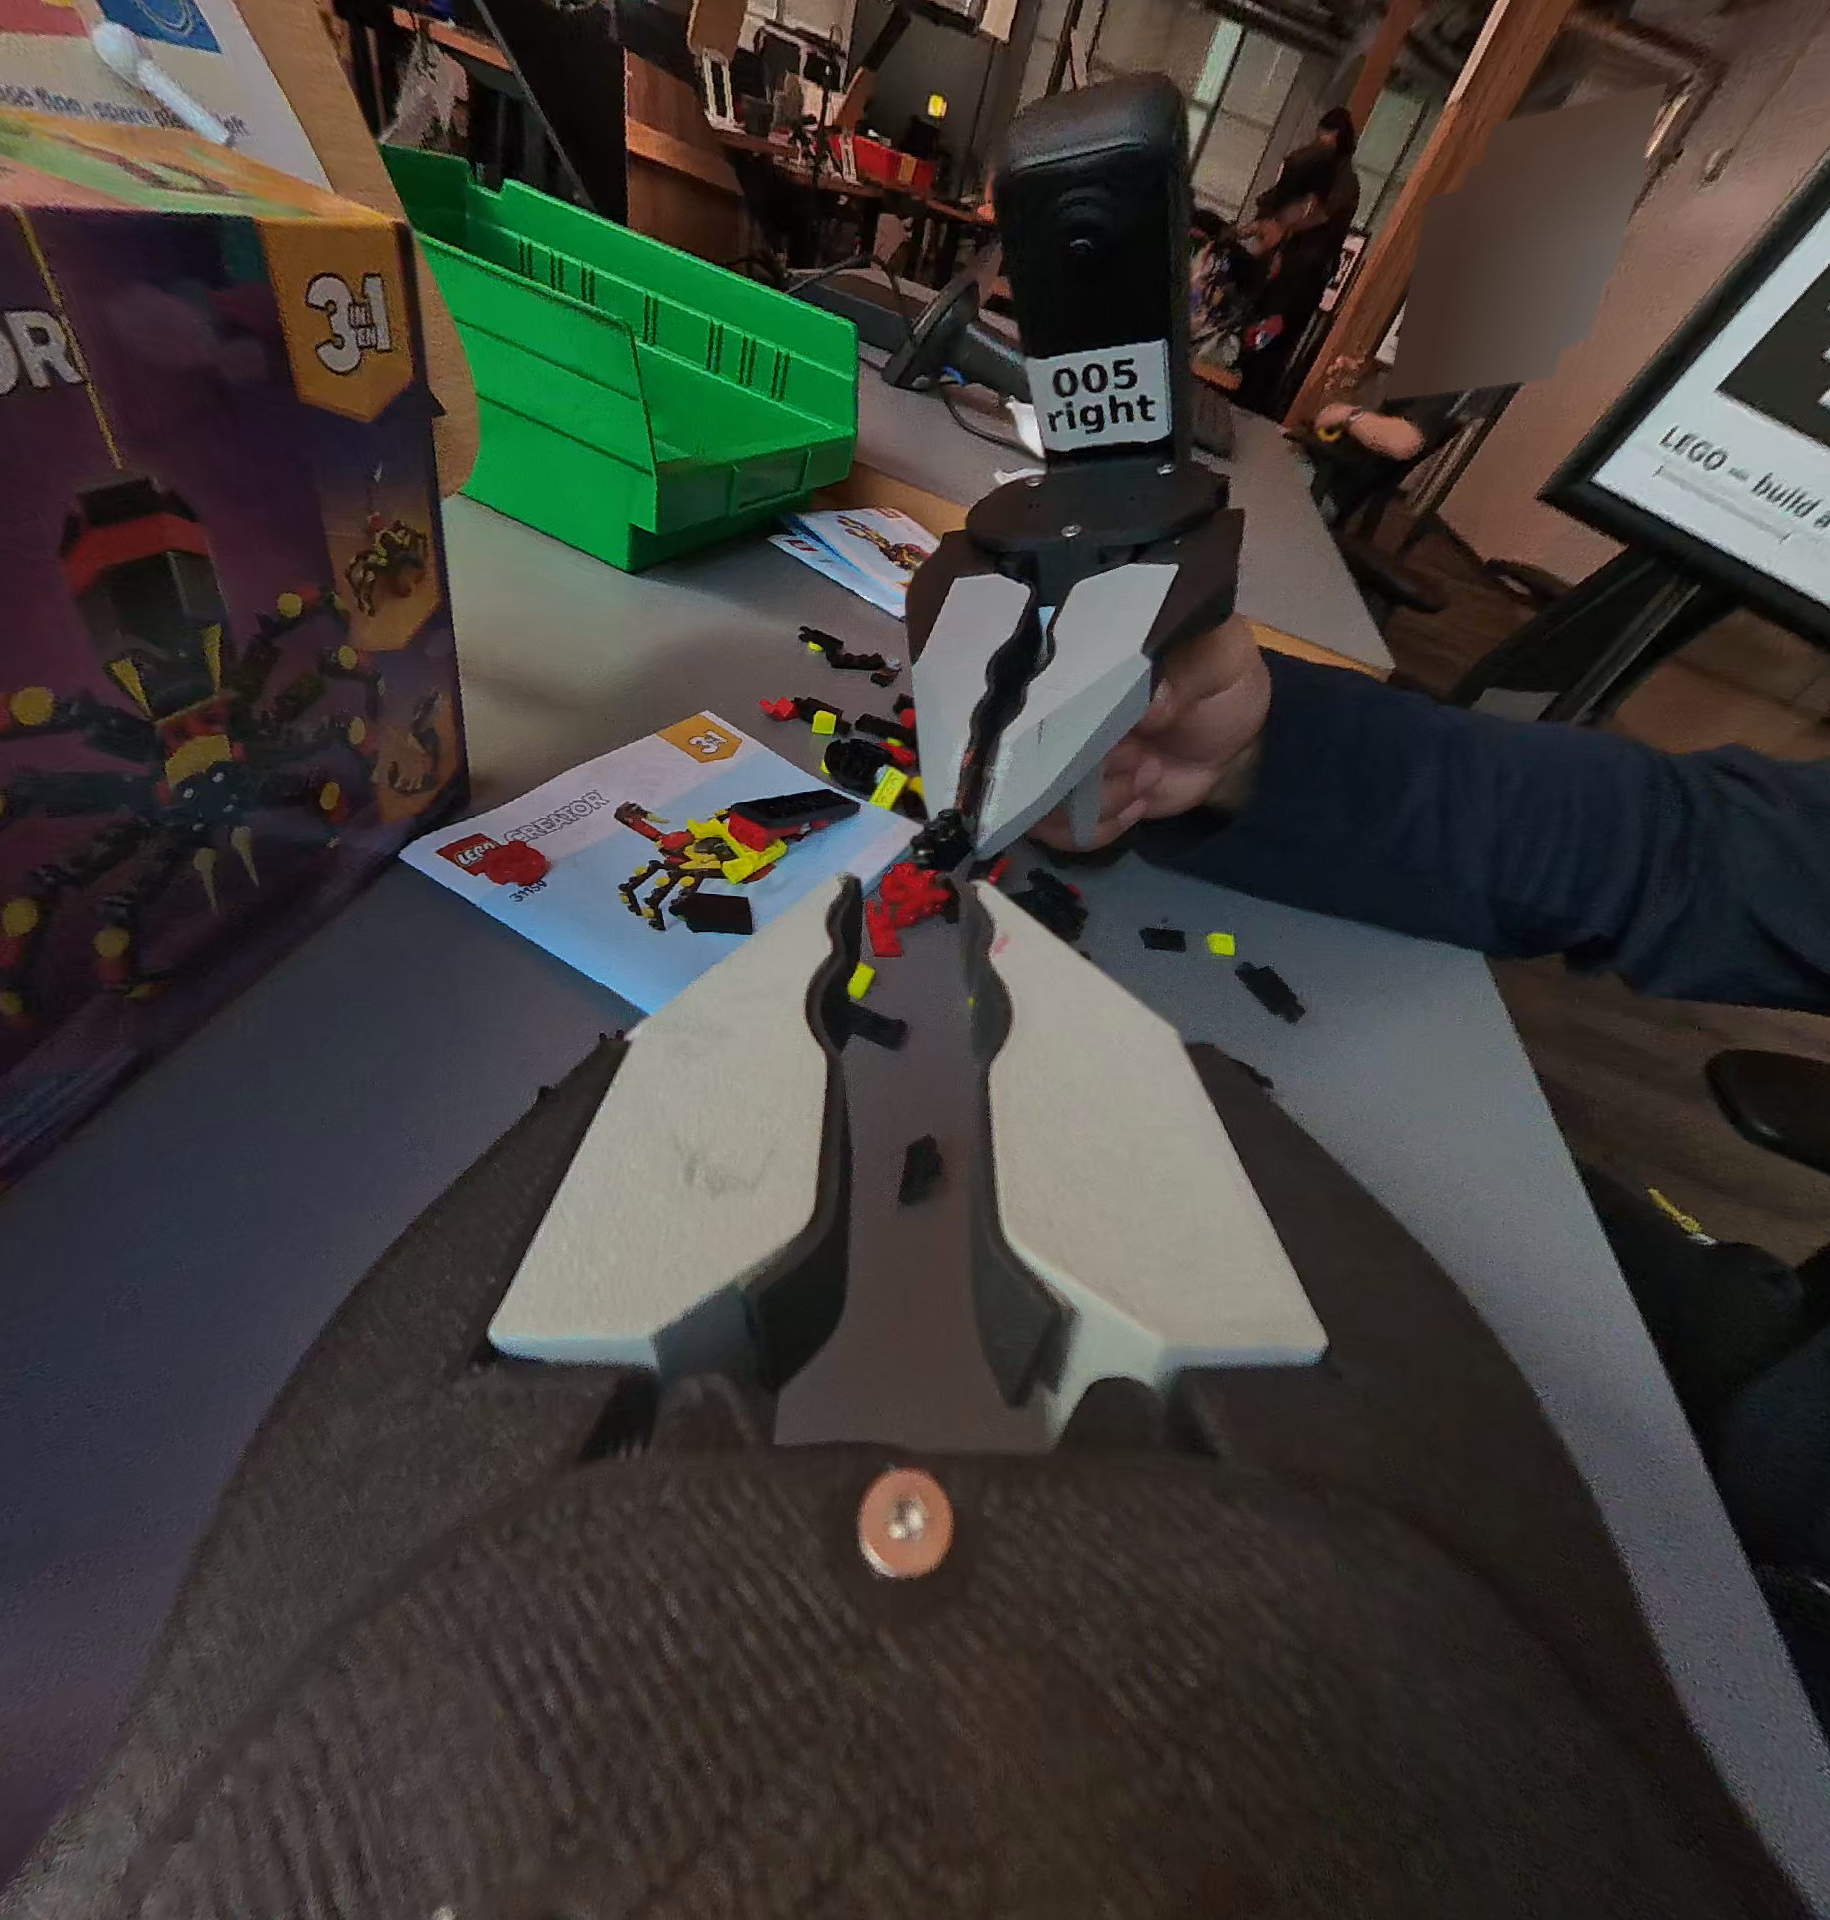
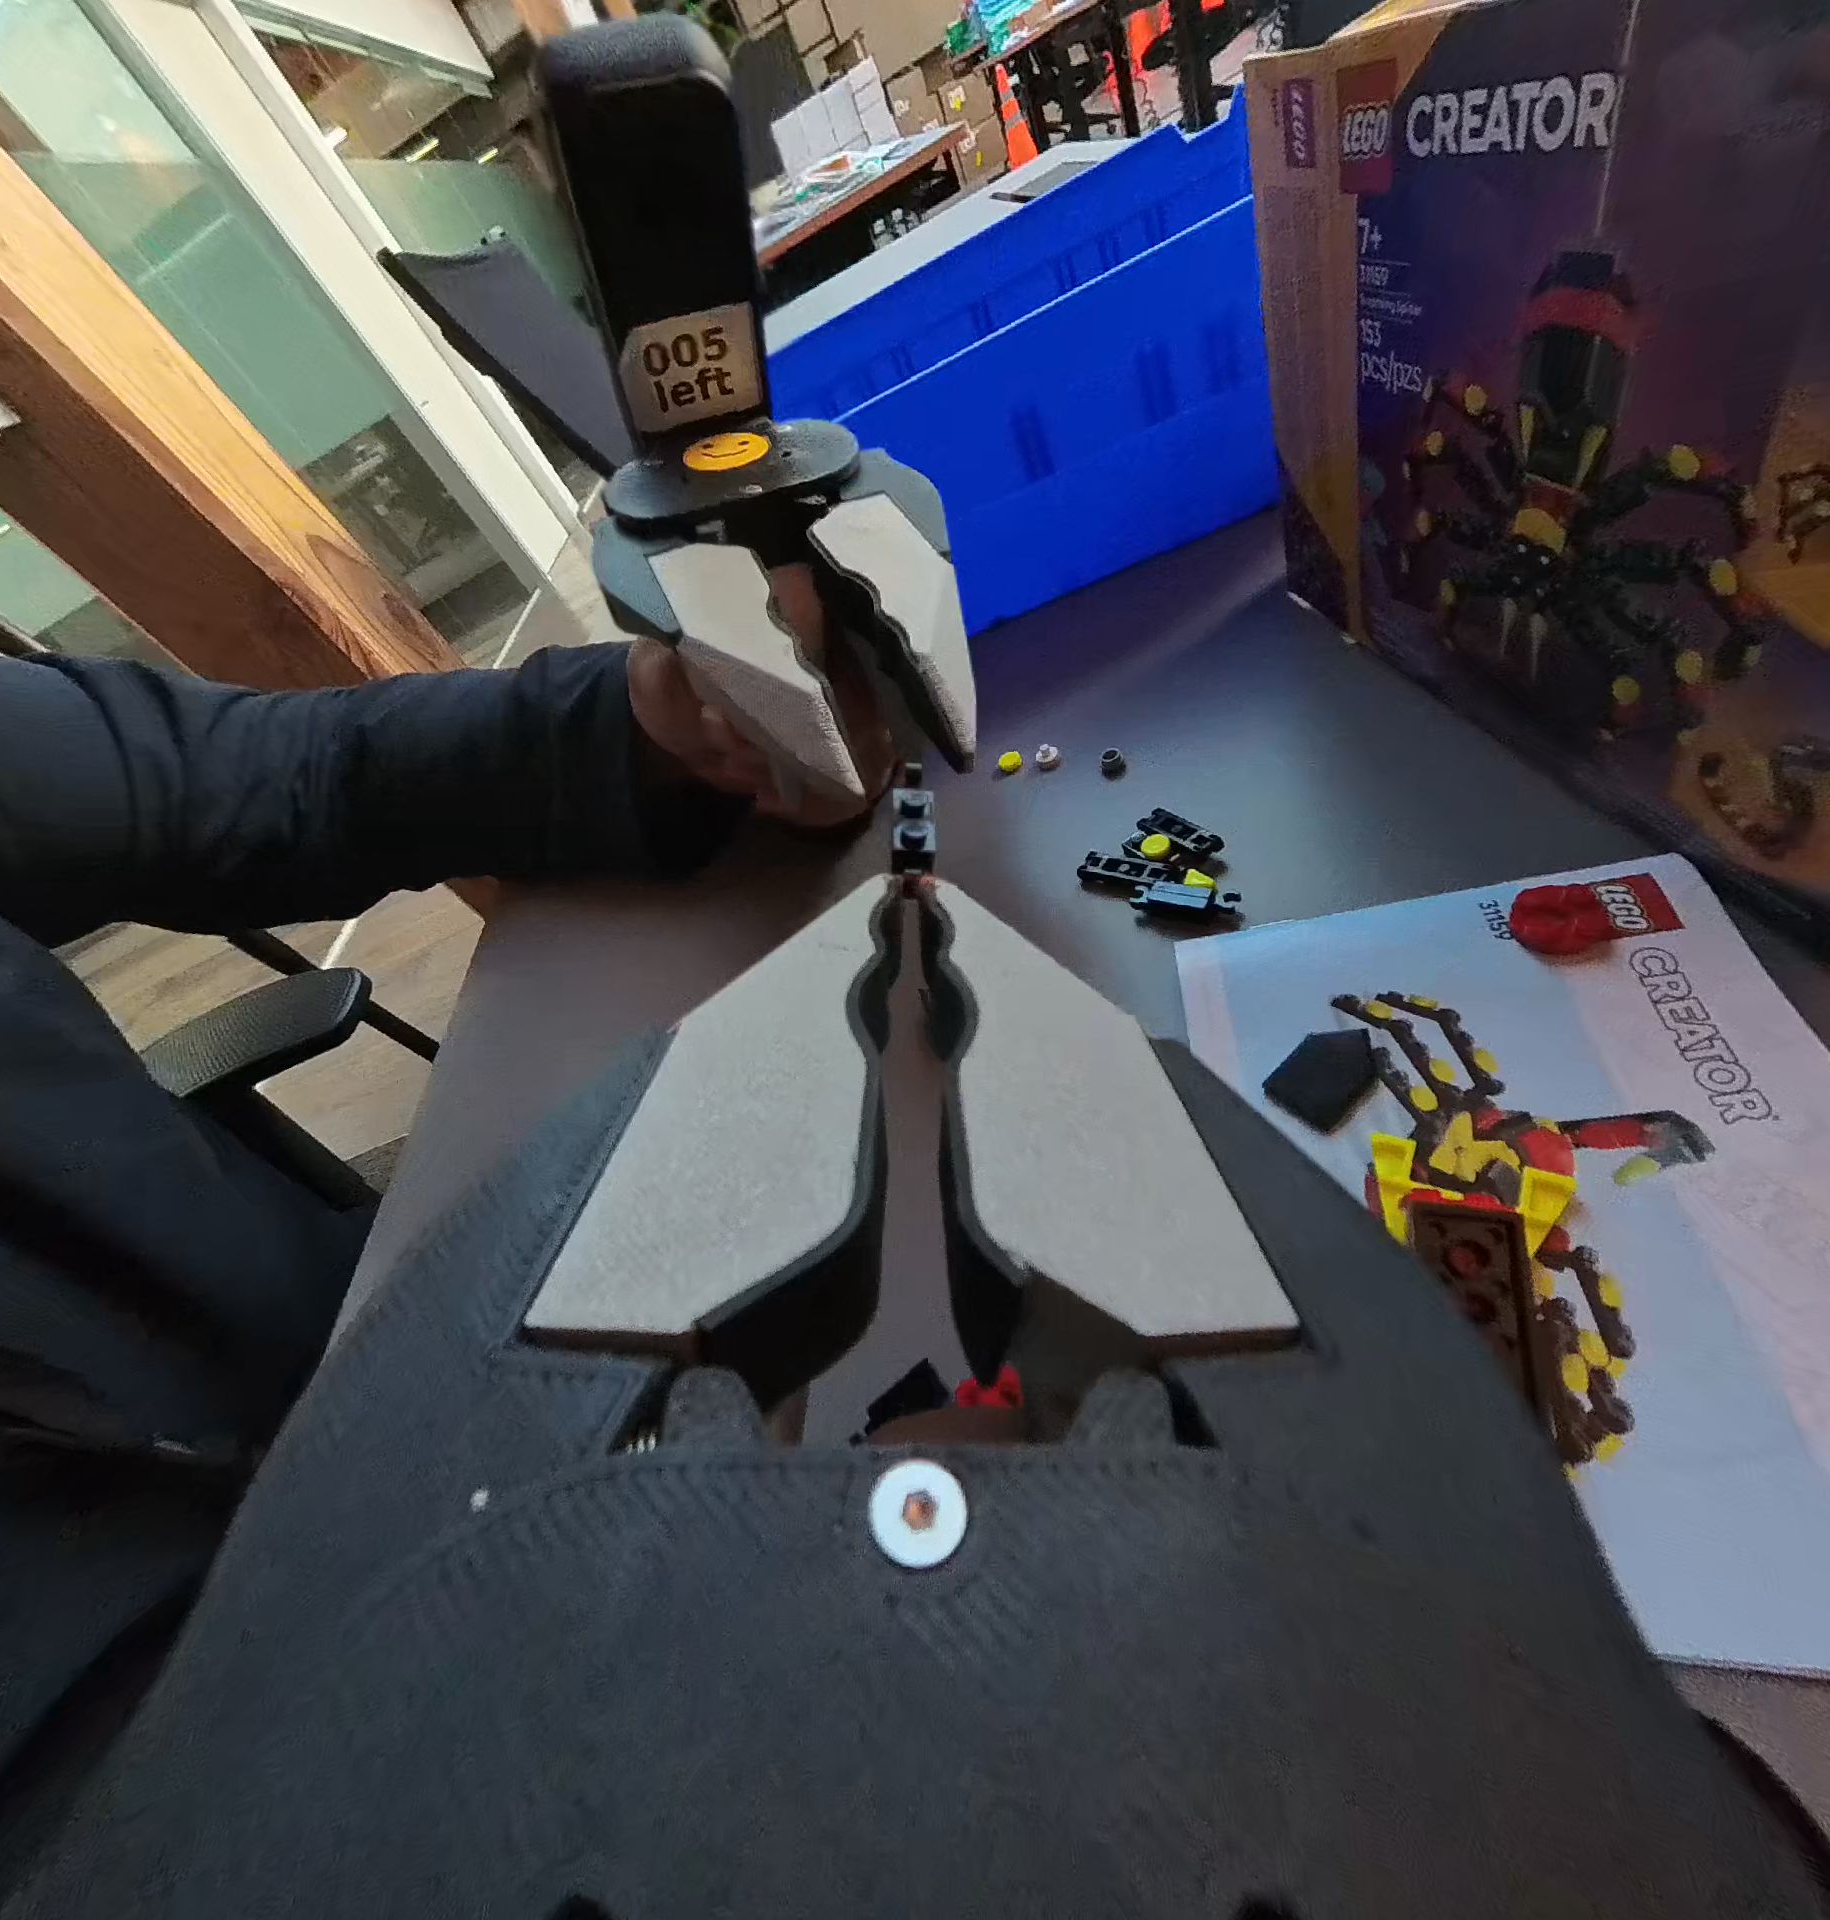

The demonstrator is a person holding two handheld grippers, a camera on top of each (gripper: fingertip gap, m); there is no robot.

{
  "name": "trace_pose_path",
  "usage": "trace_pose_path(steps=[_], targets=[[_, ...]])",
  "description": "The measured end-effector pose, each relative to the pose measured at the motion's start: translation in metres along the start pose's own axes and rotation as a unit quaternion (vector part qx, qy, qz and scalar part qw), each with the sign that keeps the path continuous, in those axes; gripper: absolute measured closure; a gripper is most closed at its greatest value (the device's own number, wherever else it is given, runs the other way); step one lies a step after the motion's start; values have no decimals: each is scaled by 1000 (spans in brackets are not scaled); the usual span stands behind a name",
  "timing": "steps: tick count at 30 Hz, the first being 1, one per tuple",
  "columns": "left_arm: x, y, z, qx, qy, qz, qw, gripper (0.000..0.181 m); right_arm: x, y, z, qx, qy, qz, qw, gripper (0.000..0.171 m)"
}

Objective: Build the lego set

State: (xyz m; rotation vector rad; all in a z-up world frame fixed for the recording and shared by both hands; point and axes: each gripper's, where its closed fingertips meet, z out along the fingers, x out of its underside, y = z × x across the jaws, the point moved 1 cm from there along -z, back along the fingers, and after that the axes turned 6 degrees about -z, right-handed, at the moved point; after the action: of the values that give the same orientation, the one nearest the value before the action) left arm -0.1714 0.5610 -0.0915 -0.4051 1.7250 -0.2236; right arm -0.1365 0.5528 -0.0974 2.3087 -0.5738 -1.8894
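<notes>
My right gripper [image 2: 911,885] is shut on a small black Lego assembly [image 2: 913,831] that sticks out past its tips, held above the grey table [image 2: 1254,727]. It also shows in the left wrist view [image 1: 958,823], with the black assembly [image 1: 940,840] at its tips. My left gripper [image 1: 913,888] is open, tip to tip with the right one. In the right wrist view the left gripper [image 2: 911,774] has its tips on either side of the assembly's far end. Loose red pieces [image 1: 906,899] lie just below.
Loose black and yellow pieces [image 1: 859,748] and a small pile [image 2: 1160,862] lie on the table. An instruction booklet [image 1: 620,862] lies by the purple set box [image 1: 184,675]. A green bin [image 1: 641,395] and a blue bin [image 2: 1046,416] stand at the table's ends. Only a small space, under 4 cm, lies between the two pairs of fingers.
</notes>
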Motion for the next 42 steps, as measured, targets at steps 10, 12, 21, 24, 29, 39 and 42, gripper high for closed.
trace_pose_path(steps=[10,12,21,24,29,39,42], targets=[[10,-1,5,-113,38,221,968,169,10,1,4,-15,33,29,999,171],[15,-6,7,-108,51,252,960,168,12,2,4,-23,36,38,998,171],[31,-5,12,-157,105,399,897,174,22,6,6,-37,72,51,995,171],[37,-4,14,-153,122,406,893,178,22,4,5,-31,69,52,996,171],[37,-3,16,-150,118,367,911,178,19,2,4,-18,61,46,997,171],[38,5,17,-169,126,355,911,178,19,-2,10,9,65,27,997,171],[34,2,17,-157,113,342,919,178,11,0,10,19,47,-17,999,166]])
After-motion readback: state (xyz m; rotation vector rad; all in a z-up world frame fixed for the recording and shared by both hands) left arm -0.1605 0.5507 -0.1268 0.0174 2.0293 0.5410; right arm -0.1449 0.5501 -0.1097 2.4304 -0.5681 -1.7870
